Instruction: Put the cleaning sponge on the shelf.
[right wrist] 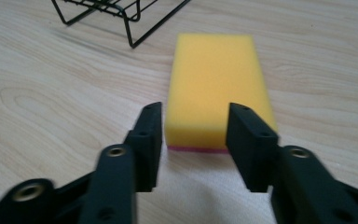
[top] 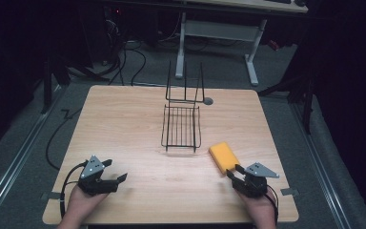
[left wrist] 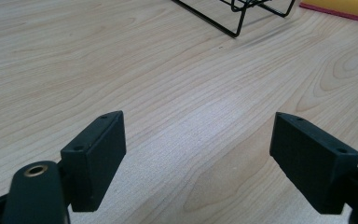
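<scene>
Two tongs spread: right tongs [right wrist: 193,140] just short of yellow sponge [right wrist: 216,86], lower right; left tongs [left wrist: 198,158] over bare worktop [left wrist: 121,70].

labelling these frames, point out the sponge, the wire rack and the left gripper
sponge [right wrist: 214,79], right gripper view, yellow top face
wire rack [top: 181,126], high view, flat grid
left gripper [top: 116,171], high view, between its open jaws

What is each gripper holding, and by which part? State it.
Nothing is held. The left gripper is open over bare table. The right gripper is open, just short of the sponge.
</scene>
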Action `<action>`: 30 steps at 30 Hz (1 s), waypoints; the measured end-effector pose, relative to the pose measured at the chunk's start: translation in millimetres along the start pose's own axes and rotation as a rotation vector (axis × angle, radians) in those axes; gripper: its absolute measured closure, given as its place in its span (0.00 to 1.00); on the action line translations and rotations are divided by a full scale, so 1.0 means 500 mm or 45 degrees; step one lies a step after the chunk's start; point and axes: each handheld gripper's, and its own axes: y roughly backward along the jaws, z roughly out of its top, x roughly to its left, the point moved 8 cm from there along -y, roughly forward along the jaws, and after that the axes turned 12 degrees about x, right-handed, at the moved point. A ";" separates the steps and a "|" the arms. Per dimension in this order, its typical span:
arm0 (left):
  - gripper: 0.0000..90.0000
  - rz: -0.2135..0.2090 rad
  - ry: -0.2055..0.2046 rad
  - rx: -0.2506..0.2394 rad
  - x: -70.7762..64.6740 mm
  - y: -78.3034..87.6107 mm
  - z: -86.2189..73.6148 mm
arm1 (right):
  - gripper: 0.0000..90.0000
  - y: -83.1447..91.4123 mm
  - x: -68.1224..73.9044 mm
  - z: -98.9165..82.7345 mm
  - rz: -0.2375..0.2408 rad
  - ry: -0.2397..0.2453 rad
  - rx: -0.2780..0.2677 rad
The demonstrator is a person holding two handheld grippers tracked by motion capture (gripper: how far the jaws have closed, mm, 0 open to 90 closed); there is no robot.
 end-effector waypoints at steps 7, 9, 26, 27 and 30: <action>0.21 -0.003 -0.001 0.004 0.000 -0.001 -0.001 | 0.36 -0.008 -0.004 0.013 -0.013 -0.020 -0.031; 0.21 -0.004 -0.001 0.003 -0.001 -0.001 -0.001 | 0.33 -0.009 -0.007 0.016 -0.017 -0.013 -0.039; 0.21 -0.010 -0.007 0.011 -0.002 -0.002 -0.002 | 0.04 -0.059 -0.032 0.015 -0.024 -0.063 0.072; 0.21 -0.010 -0.007 0.010 -0.002 -0.002 -0.001 | 0.04 -0.065 -0.033 0.013 -0.024 -0.065 0.090; 0.21 -0.009 -0.009 0.011 -0.003 -0.003 -0.002 | 0.04 -0.071 -0.033 0.009 -0.029 -0.058 0.118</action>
